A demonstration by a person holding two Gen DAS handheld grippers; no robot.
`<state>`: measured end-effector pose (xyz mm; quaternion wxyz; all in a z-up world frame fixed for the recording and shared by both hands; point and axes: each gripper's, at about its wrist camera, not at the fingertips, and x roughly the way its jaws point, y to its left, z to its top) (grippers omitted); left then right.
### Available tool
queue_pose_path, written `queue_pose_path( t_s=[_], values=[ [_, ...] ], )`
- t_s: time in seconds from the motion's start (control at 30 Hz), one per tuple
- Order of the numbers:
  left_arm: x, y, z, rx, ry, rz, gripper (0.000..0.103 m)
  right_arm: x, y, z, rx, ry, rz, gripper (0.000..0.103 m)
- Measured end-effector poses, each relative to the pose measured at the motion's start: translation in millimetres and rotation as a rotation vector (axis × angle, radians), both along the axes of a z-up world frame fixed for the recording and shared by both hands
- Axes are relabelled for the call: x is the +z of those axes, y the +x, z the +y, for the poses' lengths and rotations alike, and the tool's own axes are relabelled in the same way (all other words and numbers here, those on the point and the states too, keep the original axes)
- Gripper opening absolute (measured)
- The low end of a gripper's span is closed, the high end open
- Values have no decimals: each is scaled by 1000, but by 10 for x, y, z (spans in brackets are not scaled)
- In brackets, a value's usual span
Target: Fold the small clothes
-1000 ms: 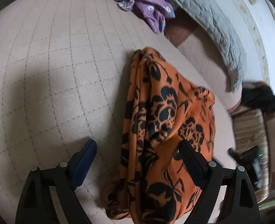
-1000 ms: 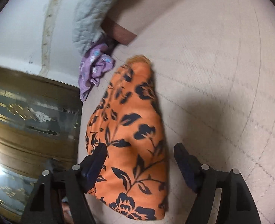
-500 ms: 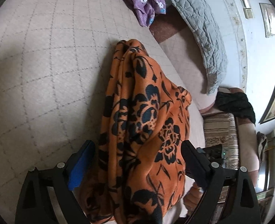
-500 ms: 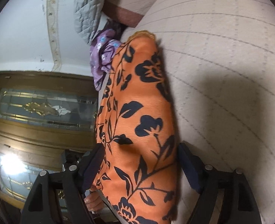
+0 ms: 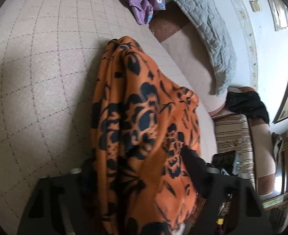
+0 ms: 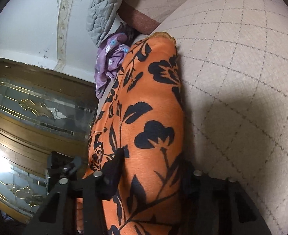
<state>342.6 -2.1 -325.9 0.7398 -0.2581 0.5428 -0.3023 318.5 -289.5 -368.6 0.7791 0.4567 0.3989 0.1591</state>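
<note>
An orange garment with black flowers lies folded lengthwise on the beige quilted bed cover. Its near end fills the space between the fingers of my left gripper, whose jaws have closed in on the cloth. In the right wrist view the same garment runs from the far edge down between the fingers of my right gripper, which also press against it on both sides. The fingertips are partly buried in cloth in both views.
A purple flowered garment lies crumpled at the far end of the bed, also in the right wrist view. A grey quilted blanket drapes beyond it. A striped seat and a wooden glass door stand off the bed.
Both grippers have moved forward over the garment's near end and their jaws have closed onto the cloth. The garment now bunches higher between the fingers.
</note>
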Motion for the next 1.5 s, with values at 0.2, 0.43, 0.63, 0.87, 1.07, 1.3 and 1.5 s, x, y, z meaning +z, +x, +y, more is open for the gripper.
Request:
queue_pose_path(
  t_s=[0.2,0.43,0.63,0.87,1.07,1.3,1.5],
  values=[
    [72,-6,-28,6,29,-60,40,133,-13,35,-12,-53,-15,41],
    [286,-64,-140,-8,13,-113,38,463,-207,-30,-39,-139,-73,40],
    [537,-325,-261,-62,-5,-194,37,808,-713,-276,-82,-177,-133,40],
    [596,-714,-343,-116,69,-262,37,884,-1484,-499,-102,-224,-148,40],
    [8,-822,-503,-156,328,-113,50,363,-1826,-647,-98,-220,102,45],
    [471,-634,-11,-56,383,-271,62,779,-2354,-642,-220,-422,50,58],
    [282,-922,-214,-88,568,-361,68,1009,-2481,-196,-137,-524,-56,50]
  ],
)
